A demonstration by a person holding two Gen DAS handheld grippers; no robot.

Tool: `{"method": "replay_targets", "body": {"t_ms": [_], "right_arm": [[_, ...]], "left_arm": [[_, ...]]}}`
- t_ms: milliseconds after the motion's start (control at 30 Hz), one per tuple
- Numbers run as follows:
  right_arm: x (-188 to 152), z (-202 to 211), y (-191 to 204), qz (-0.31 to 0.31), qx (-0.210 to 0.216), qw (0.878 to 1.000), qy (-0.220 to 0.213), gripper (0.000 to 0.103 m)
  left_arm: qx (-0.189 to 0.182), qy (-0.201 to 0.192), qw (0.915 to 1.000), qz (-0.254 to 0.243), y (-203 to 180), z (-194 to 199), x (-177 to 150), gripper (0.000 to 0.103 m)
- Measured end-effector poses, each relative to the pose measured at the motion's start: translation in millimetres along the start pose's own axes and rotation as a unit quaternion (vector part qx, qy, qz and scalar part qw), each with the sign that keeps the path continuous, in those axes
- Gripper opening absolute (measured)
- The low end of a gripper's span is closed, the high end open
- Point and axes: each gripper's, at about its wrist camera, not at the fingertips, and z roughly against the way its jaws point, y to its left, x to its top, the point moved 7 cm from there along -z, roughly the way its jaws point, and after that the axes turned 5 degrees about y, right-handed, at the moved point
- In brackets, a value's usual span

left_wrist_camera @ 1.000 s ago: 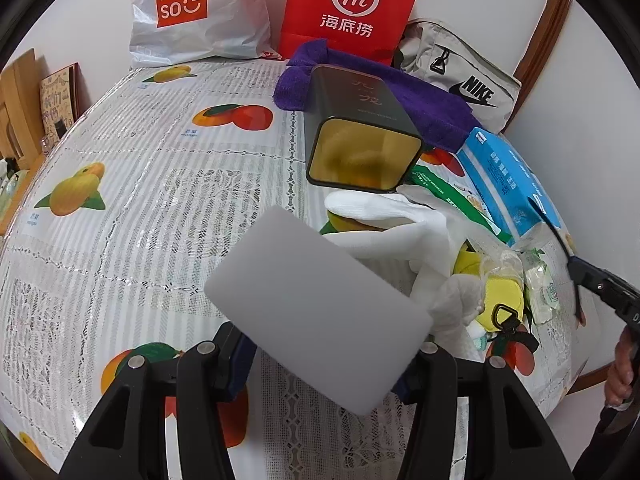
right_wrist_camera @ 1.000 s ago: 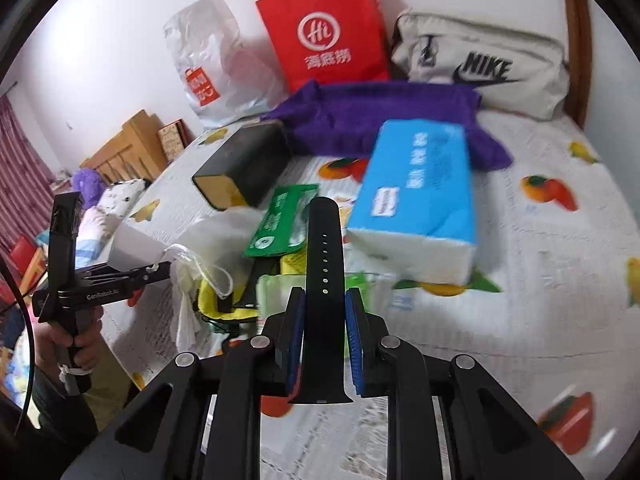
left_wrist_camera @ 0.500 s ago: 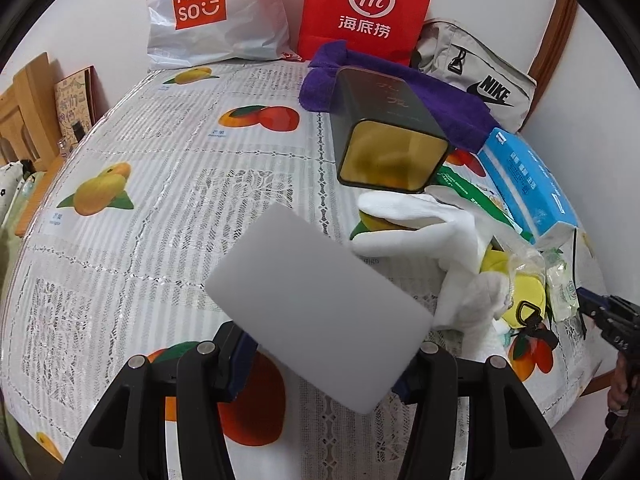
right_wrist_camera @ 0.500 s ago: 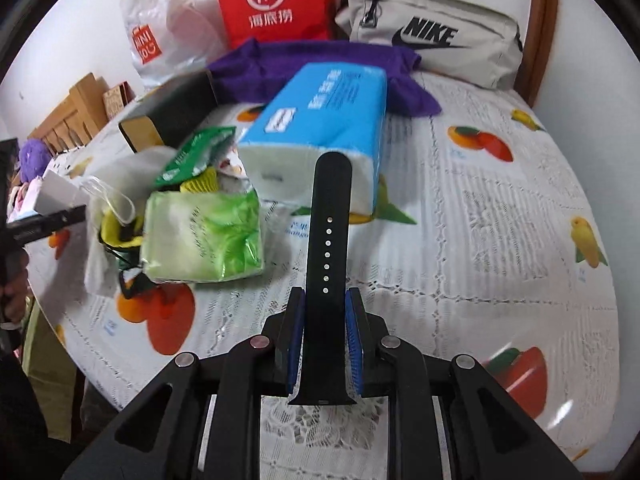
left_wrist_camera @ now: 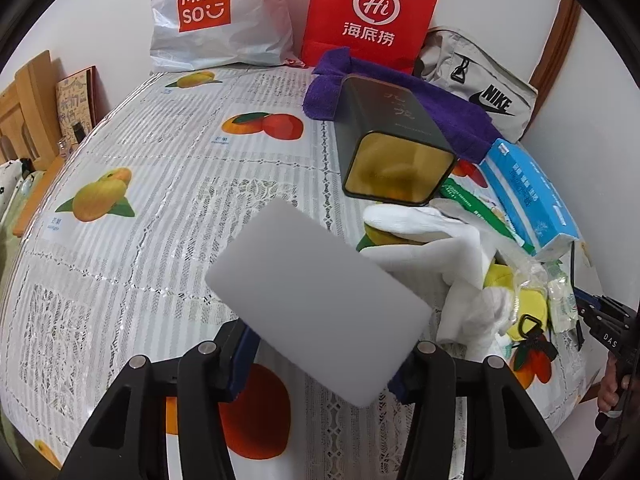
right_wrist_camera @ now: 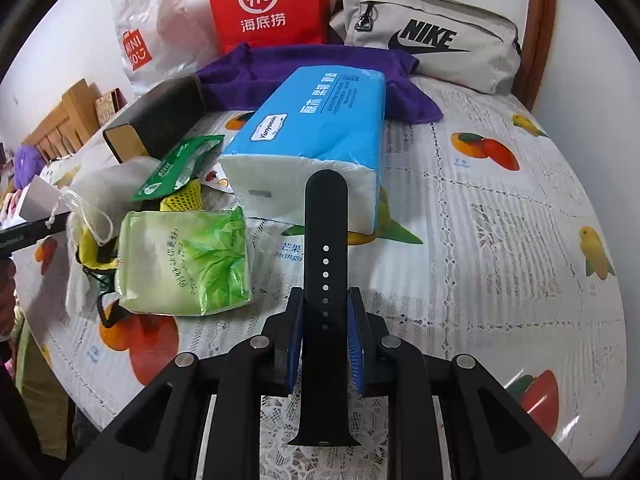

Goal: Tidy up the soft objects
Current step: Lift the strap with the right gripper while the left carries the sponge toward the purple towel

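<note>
My left gripper (left_wrist_camera: pixel 320 354) is shut on a white sponge block (left_wrist_camera: pixel 318 300), held tilted above the fruit-print tablecloth (left_wrist_camera: pixel 160 208). My right gripper (right_wrist_camera: pixel 325 320) is shut on a black watch strap (right_wrist_camera: pixel 325 264) that sticks up and forward between the fingers, above the table in front of a blue tissue pack (right_wrist_camera: pixel 320 128). A pile of soft things lies at the left gripper's right: white cloth (left_wrist_camera: pixel 448 248), a yellow item (left_wrist_camera: pixel 520 300) and a green tissue packet (right_wrist_camera: pixel 188 260). The right gripper (left_wrist_camera: pixel 608 320) shows at the left view's right edge.
A dark tin (left_wrist_camera: pixel 388 140) lies on its side with its mouth open toward me. A purple towel (right_wrist_camera: pixel 304 68), a red bag (left_wrist_camera: pixel 372 12), a MINISO bag (left_wrist_camera: pixel 216 12) and a Nike pouch (right_wrist_camera: pixel 432 32) sit at the back by the wall. A green pouch (right_wrist_camera: pixel 176 168) lies by the tin.
The right gripper has swung right and moved over the table with the strap, now facing the blue tissue pack. The left gripper has drifted slightly with the sponge still held.
</note>
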Motion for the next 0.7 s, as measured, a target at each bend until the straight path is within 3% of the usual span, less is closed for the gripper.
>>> {"method": "replay_targets", "body": {"t_ms": [467,700], "right_arm": [[20,58,11,0.005,0.023,0.999,-0.037,0.02],[48,74,14,0.014,0.026,0.998,-0.054,0.02]], "left_arm": [[-0.01,-0.025,0.9996,-0.001,-10,37,25,0.05],[-0.025,-0.029,0.9992,-0.004,-23,44,48,0.05]]}}
